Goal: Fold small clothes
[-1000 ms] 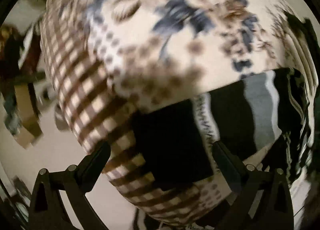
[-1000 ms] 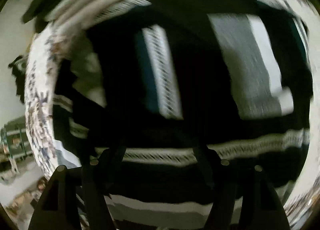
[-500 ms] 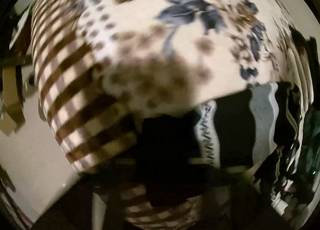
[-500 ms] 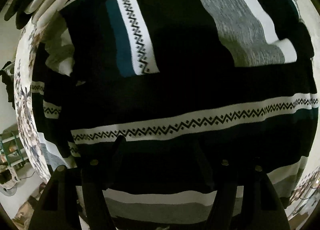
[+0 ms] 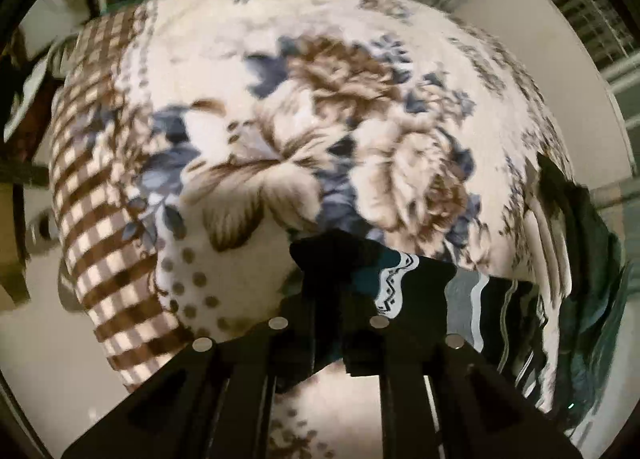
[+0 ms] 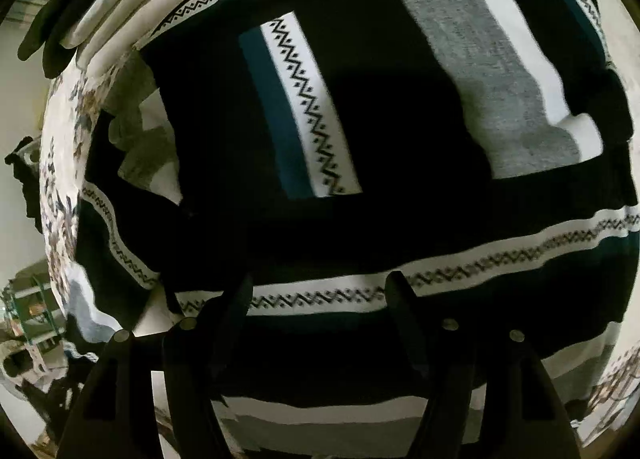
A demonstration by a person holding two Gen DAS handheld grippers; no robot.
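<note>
The striped sweater [image 6: 360, 131], black with teal, grey and white zigzag bands, lies spread on a floral blanket [image 5: 320, 131] that covers the work surface. In the right wrist view it fills nearly the whole frame, with blanket showing only as a narrow margin at the left and at the lower right corner. The right gripper [image 6: 320, 291] hangs over the sweater's lower white band with its jaws standing well apart and nothing pinched between them. The left gripper [image 5: 332, 299] has its jaws nearly closed, having just been closing then easing slightly apart, and a corner of dark sweater fabric is pinched between them, raised off the blanket. The left wrist view shows a broad bare stretch of blanket beyond that corner, with a brown checked border [image 5: 92, 219] along its left edge where the surface drops away to pale floor. At the right edge of that view sits a heap of dark clothing [image 5: 580, 259], near the sweater. The right wrist view alone shows folded pale cloth [image 6: 120, 7] stacked just beyond the sweater's upper left.
</note>
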